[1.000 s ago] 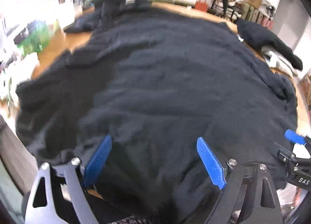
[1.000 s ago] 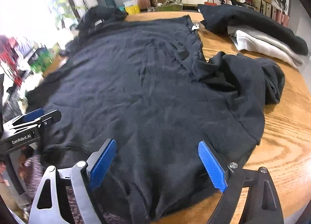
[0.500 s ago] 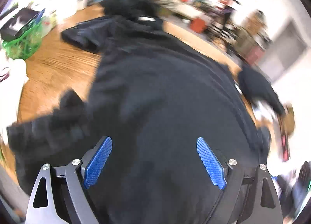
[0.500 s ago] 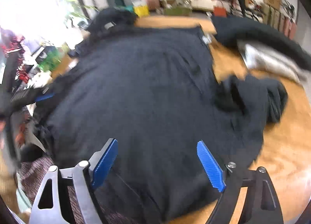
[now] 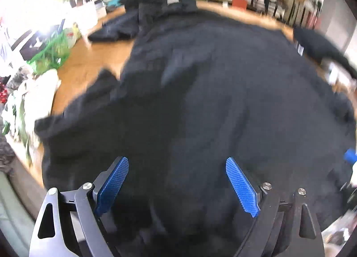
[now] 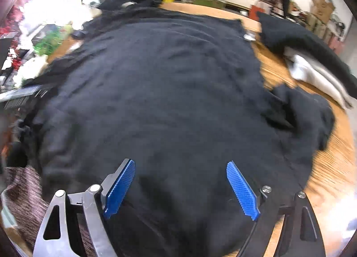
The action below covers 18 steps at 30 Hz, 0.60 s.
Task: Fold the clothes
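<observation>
Your biggest risk here is pinching more than one layer. The large black fleece garment lies spread flat across the round wooden table, and near your grippers its edge looks doubled and rumpled; close on it blindly and you may catch only the top ply, or a thick bunch that drags the whole body askew when you lift. The bunched sleeve on the right sits crumpled on the wood, touching the body of the garment; fold before straightening it and you are likely to trap a lump inside. The left sleeve trails toward the left rim of the table, near the white flowers, and could slide off if the cloth is tugged that way. Both views are smeared with motion, so I would judge seams and hems cautiously.

Your left gripper stands with its jaws wide and nothing pinched; black cloth fills the space below and between its blue pads, though I cannot tell whether they touch it. Your right gripper is likewise spread wide and empty, hovering over the near part of the garment, right of the other gripper. The garment stretches away from both toward its collar with a grey label at the far side. Folded black and white clothes rest far right, well apart.
</observation>
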Motion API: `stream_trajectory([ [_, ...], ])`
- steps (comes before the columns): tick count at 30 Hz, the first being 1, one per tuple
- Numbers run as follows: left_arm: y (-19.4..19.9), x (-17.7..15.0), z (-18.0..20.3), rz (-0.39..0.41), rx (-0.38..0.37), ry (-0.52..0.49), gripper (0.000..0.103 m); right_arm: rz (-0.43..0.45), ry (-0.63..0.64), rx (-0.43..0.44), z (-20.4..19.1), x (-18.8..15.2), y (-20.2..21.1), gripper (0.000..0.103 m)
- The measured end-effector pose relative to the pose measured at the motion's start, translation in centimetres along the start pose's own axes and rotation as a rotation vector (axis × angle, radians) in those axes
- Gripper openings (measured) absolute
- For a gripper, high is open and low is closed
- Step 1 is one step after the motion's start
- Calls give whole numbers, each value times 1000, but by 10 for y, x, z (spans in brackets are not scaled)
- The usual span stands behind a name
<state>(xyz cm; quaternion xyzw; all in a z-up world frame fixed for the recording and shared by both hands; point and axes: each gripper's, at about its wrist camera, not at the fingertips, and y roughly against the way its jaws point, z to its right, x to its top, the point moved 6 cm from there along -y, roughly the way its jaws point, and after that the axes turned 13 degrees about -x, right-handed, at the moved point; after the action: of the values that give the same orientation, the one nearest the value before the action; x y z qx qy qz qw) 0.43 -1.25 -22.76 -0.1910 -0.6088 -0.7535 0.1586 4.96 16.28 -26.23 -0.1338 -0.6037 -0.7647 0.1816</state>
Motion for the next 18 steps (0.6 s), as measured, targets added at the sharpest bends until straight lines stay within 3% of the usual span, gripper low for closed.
stream_trajectory([
  [10, -10, -15, -9, -63, -20, -27, 91, -41, -41, 16, 17, -28, 2, 95],
  [14, -11, -15, -9, -92, -23, -33, 91, -55, -37, 30, 20, -31, 2, 95],
  [18, -10, -18, -10, -157, -34, -35, 92, -72, -100, 106, 35, -27, 8, 88],
])
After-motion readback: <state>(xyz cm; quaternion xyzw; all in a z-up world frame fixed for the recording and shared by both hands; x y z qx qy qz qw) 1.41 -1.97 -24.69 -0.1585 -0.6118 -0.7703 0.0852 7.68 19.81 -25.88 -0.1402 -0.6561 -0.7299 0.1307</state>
